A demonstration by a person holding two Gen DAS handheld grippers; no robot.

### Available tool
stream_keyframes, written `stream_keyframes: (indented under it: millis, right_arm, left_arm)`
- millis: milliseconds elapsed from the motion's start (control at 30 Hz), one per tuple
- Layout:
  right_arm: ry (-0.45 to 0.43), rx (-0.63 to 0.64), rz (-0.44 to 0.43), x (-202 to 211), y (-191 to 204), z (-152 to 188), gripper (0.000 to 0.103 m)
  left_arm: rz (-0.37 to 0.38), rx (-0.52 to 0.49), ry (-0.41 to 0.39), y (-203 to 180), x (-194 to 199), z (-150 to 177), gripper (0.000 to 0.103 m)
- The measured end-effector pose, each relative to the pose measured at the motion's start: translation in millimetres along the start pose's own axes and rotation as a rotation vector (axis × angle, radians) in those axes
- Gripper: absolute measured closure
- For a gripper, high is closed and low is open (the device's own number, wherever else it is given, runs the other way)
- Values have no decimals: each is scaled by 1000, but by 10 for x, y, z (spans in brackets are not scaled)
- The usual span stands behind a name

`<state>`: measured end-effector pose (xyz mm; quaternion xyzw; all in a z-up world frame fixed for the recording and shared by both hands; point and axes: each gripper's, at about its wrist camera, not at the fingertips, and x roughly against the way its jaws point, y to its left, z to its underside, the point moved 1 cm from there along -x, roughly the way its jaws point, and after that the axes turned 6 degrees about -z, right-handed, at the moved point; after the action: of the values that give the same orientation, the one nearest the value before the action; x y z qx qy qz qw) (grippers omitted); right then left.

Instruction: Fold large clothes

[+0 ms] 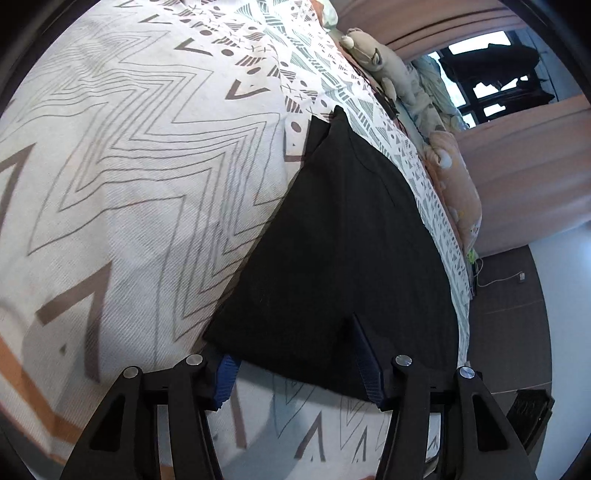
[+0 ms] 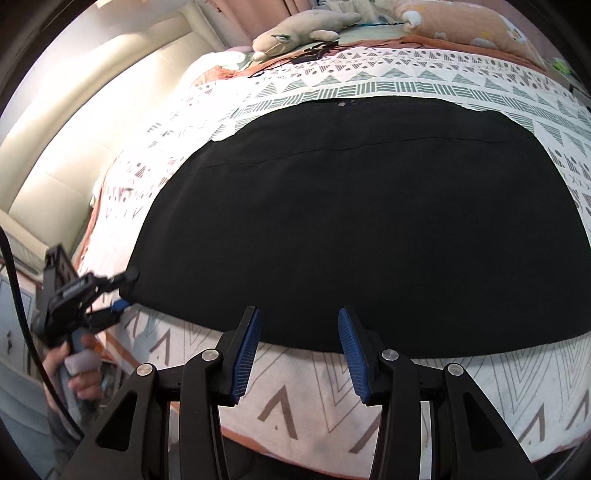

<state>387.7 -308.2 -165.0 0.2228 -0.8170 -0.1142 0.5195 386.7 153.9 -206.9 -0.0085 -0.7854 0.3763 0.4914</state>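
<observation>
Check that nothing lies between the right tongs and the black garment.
Nothing visible does. The right tongs hang open at the near edge of the black garment, with only the patterned bedspread beneath.

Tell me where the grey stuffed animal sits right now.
The grey stuffed animal lies at the bed's far edge, beyond the black garment, left of the peach plush in the right wrist view.
</observation>
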Motion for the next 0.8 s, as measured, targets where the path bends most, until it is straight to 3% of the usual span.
stream_keyframes:
  millis: [133,333,533,800]
  right_arm:
    - [50,6,-29,-146,-6,25,62]
    - [74,33,87,-400,-77,-43,63]
    - [106,42,131,-621,-116,-177,63]
    - [94,59,205,-829,-123,-559,63]
  left_arm:
    - [30,21,-12,29,-70,-47,46]
    - [13,41,-35,9,-57,-39,46]
    - [32,55,-59,13,-68,-13,46]
    - [5,69,-65,39,-31,8,66]
